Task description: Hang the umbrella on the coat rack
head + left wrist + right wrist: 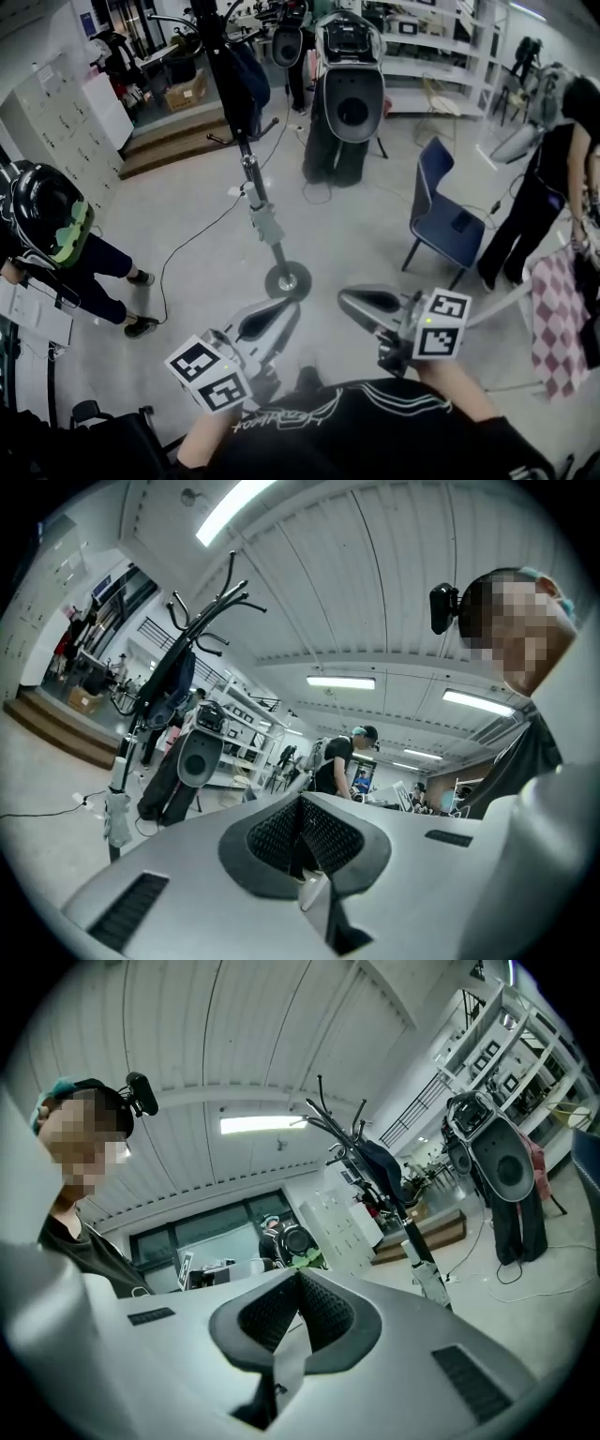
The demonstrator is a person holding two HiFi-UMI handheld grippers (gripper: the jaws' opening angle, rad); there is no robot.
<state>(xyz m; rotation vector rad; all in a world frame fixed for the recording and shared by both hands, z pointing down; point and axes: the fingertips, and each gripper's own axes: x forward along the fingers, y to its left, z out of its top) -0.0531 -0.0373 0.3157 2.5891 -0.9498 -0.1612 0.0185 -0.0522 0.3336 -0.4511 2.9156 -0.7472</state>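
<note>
Coat rack [249,173] stands on the floor; a dark umbrella [242,89] — so it appears — hangs from its upper hooks. Left gripper [281,317] and right gripper [352,302] are clenched, empty. Advised: keep both level, clear of the pole.

Coat rack [288,280] is a skinny black pole standing upright on the floor on a round base, with curvy hooks [228,600] fanning out at the top. The umbrella [266,225] is a small pale grey-white folding one, closed and bunched up. It hangs right alongside the lower part of the pole, above the base and off the floor, lighter stubby end up. Can't really tell what it's hooked on.
</note>
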